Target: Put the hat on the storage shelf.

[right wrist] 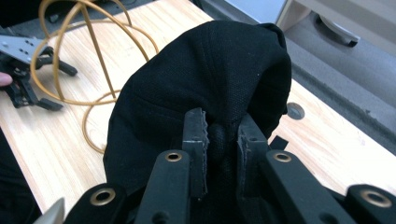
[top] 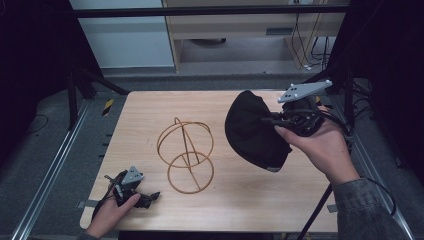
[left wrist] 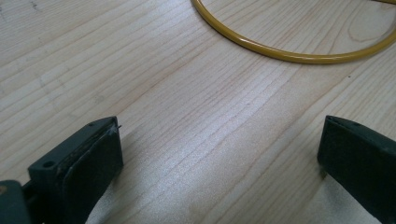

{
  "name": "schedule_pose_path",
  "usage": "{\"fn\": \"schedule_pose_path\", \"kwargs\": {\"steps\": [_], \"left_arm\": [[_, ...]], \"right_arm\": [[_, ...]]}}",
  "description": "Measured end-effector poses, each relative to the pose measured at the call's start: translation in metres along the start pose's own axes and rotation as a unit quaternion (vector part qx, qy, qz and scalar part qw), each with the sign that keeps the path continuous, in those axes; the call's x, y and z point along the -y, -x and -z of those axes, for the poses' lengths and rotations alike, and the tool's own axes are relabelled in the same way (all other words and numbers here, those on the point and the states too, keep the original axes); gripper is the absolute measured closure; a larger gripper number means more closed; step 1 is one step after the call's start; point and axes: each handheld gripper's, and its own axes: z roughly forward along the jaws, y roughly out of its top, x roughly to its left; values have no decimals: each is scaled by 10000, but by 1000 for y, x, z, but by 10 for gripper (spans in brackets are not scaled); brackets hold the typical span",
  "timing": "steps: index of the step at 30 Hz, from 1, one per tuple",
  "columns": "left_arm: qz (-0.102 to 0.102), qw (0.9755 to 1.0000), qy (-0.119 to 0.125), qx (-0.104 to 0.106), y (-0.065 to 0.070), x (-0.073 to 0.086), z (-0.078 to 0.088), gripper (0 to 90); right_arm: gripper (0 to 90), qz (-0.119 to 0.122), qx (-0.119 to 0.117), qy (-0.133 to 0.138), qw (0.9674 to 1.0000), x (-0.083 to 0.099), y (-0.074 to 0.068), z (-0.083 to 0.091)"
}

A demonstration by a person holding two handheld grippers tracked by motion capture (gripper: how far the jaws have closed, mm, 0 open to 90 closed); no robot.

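Observation:
A black fabric cap [top: 252, 132] hangs above the right side of the wooden table [top: 235, 200]. My right gripper [top: 272, 120] is shut on a fold of it; in the right gripper view the jaws pinch the black cap [right wrist: 205, 88] between them at the gripper [right wrist: 222, 140]. A yellow wire stand [top: 186, 156] of joined rings sits at the table's middle, with its base ring [left wrist: 289, 51] seen in the left gripper view. My left gripper [top: 150, 197] rests on the table's front left corner, and its jaws stand wide apart over bare wood at the gripper [left wrist: 219, 158].
The table's right edge lies under my right hand. Metal rails [top: 55, 165] run along the table's left side, and a cabinet [top: 240, 30] stands on the floor beyond the far edge. A round hole [right wrist: 295, 111] shows in the tabletop behind the cap.

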Motion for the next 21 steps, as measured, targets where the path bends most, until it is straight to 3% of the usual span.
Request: {"fn": "schedule_pose_path", "kwargs": {"steps": [21], "left_arm": [[3, 10000, -3, 0, 0, 0, 0, 0]], "right_arm": [[776, 142, -104, 224, 9996, -27, -14, 1]]}}
